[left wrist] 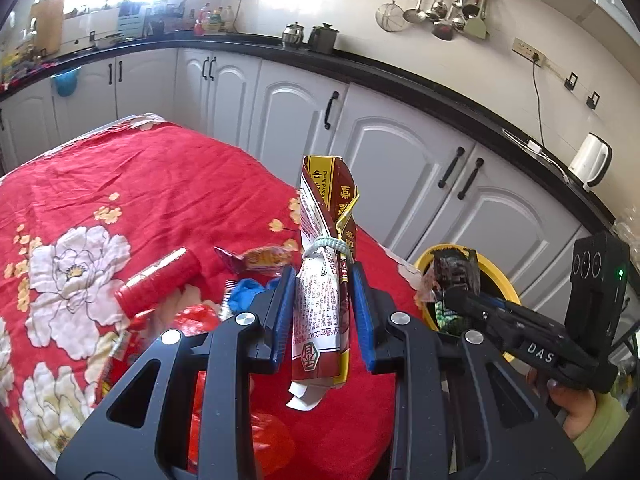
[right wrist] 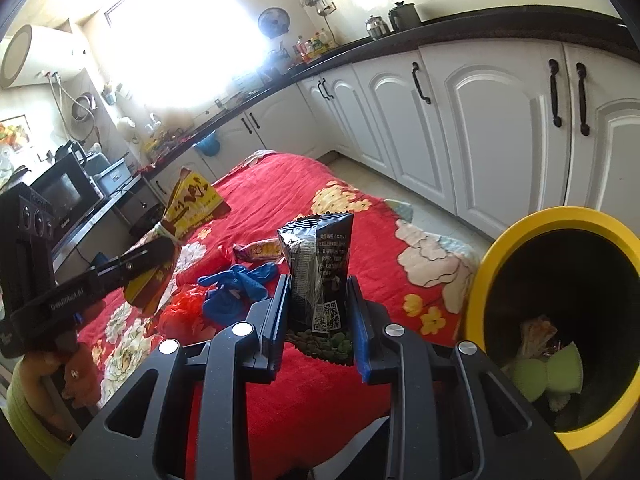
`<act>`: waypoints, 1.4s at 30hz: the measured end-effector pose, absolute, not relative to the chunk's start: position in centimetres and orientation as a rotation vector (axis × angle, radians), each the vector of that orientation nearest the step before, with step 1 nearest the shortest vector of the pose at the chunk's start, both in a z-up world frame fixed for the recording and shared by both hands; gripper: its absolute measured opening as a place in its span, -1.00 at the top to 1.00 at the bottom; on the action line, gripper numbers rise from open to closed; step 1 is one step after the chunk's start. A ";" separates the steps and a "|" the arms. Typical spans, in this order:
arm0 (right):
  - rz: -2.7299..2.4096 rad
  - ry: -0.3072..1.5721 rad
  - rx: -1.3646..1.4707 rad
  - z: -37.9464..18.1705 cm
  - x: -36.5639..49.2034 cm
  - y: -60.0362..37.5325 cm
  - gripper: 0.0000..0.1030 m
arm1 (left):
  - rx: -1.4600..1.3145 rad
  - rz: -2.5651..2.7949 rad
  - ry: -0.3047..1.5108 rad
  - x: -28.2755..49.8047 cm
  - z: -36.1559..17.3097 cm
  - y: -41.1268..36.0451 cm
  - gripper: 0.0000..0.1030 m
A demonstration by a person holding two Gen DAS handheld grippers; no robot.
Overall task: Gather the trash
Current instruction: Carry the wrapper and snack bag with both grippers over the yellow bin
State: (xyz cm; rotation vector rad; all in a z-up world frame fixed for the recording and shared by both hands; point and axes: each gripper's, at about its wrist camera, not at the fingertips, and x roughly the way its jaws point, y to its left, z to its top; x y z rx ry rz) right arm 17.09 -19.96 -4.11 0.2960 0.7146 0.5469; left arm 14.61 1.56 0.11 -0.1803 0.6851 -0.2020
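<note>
**Trash run: two wrappers in hand, table only partly cleared**

Both tongs are loaded right now. My left gripper [left wrist: 322, 316] is clamped narrow on a maroon-and-white snack bag [left wrist: 324, 280] that's knotted around the middle with a pale band, held upright above the red floral tablecloth [left wrist: 160, 184]. My right gripper [right wrist: 318, 320] is pinched on a black foil packet [right wrist: 320, 264] with a QR code on it, also off the table.

The yellow-rimmed bin [right wrist: 516, 236] sits just off the table's edge on my right, and there's already stuff at the bottom: something pale green and a crumpled wrapper. So some rounds look done.

Still left on the cloth: a red cylinder-shaped tube [left wrist: 158, 282], a small candy wrapper [left wrist: 266, 258], blue gloves [right wrist: 236, 284] in a heap and a scrunched red plastic bag [right wrist: 182, 314].

I'd say I'm around halfway. Both pieces need dropping into the bin next, the right one being nearer.
</note>
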 end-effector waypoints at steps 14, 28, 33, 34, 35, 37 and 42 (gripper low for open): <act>0.469 0.691 0.294 -3.8 16.2 -24.1 0.48 | -0.154 -0.261 0.675 14.1 0.0 -2.1 0.59; 0.384 0.681 0.287 -4.3 15.8 -28.6 0.49 | -0.128 -0.315 0.678 14.2 -0.5 -5.8 0.59; 0.353 0.685 0.284 -4.8 15.3 -30.1 0.48 | -0.121 -0.334 0.681 14.3 -0.6 -7.0 0.59; 0.347 0.686 0.287 -4.9 15.2 -30.4 0.48 | -0.119 -0.337 0.682 14.4 -0.6 -7.3 0.59; 0.341 0.686 0.288 -5.1 15.2 -30.8 0.48 | -0.117 -0.340 0.682 14.4 -0.6 -7.5 0.59; 0.328 0.687 0.290 -5.3 15.0 -31.5 0.49 | -0.114 -0.346 0.682 14.5 -0.6 -8.1 0.59; 0.301 0.693 0.306 -5.9 14.8 -33.2 0.49 | -0.105 -0.364 0.684 14.7 -0.7 -9.6 0.59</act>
